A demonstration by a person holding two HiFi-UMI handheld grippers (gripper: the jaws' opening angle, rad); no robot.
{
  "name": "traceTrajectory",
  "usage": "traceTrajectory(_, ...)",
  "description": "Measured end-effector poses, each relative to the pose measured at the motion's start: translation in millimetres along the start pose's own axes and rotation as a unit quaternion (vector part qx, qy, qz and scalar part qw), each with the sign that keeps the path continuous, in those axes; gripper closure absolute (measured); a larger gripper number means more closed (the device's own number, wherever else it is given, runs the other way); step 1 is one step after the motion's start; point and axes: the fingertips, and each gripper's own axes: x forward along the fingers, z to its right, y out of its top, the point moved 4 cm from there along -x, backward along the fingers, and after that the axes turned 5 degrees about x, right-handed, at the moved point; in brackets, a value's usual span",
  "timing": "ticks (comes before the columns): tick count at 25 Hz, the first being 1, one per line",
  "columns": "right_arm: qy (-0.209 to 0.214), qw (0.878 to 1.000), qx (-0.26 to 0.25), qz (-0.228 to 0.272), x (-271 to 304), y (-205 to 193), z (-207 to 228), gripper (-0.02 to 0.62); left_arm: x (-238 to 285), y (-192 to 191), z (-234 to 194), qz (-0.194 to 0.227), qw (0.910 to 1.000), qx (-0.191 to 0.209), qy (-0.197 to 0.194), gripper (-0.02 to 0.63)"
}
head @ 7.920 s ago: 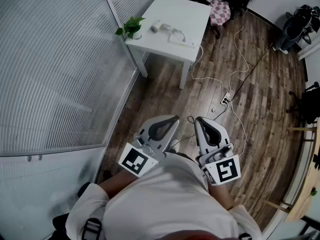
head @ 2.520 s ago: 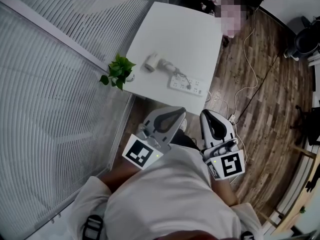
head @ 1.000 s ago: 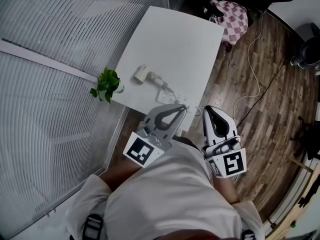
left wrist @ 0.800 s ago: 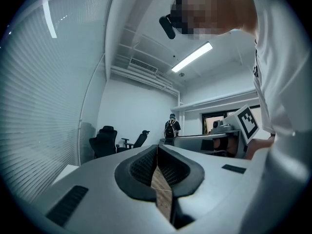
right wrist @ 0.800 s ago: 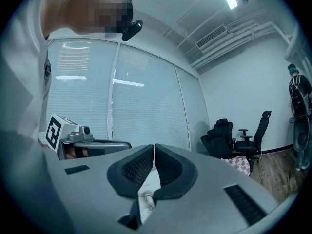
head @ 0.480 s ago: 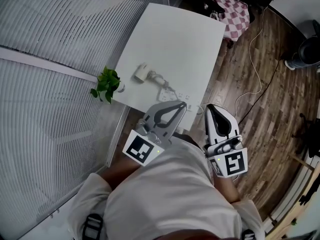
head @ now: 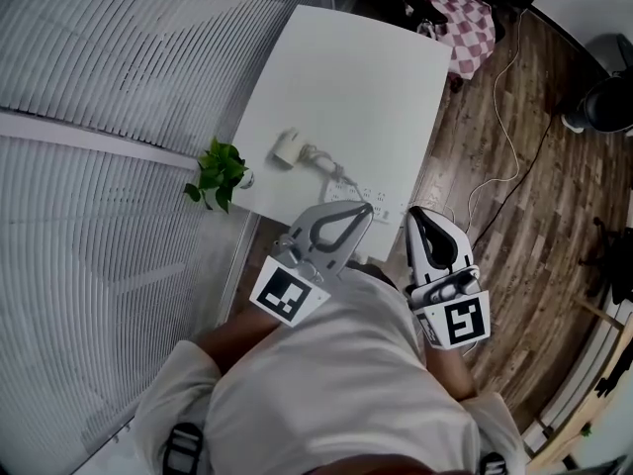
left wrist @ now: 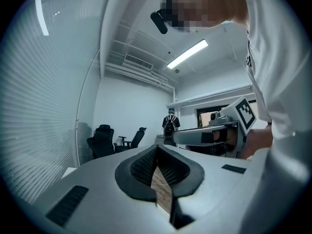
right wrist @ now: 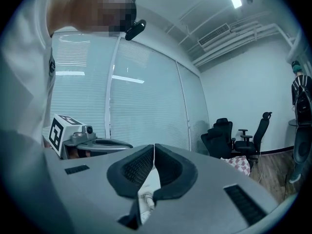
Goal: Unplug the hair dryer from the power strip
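Counting one white table (head: 356, 77), bearing one hair dryer (head: 286, 147), one power strip (head: 354, 188) and one potted plant (head: 216, 171). Showing two grippers, the left gripper (head: 368, 206) and the right gripper (head: 415, 212), each carrying one marker cube, making two cubes in all. Lying on the wooden floor beyond the table, one checkered cloth (head: 458, 23). Standing far off in the left gripper view, two black office chairs (left wrist: 100, 140) (left wrist: 134, 138) and one person (left wrist: 170, 123); glowing overhead there, one strip light (left wrist: 187, 54).

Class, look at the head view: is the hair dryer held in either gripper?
No, the hair dryer lies on the white table, apart from the left gripper and the right gripper.
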Motion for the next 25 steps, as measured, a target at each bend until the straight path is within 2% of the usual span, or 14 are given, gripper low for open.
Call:
traceTrajectory(14,-0.005,0.998,-0.021,-0.053,29,-39,-11,0.561,-2,-42,-21,-0.016,0.9996,-0.006,-0.022,0.574)
traceTrajectory(25,0.010,0.995,-0.030,-0.094,44,-81,-20,0.560,0,-91,-16,-0.062,0.9963,-0.037,-0.046,0.574)
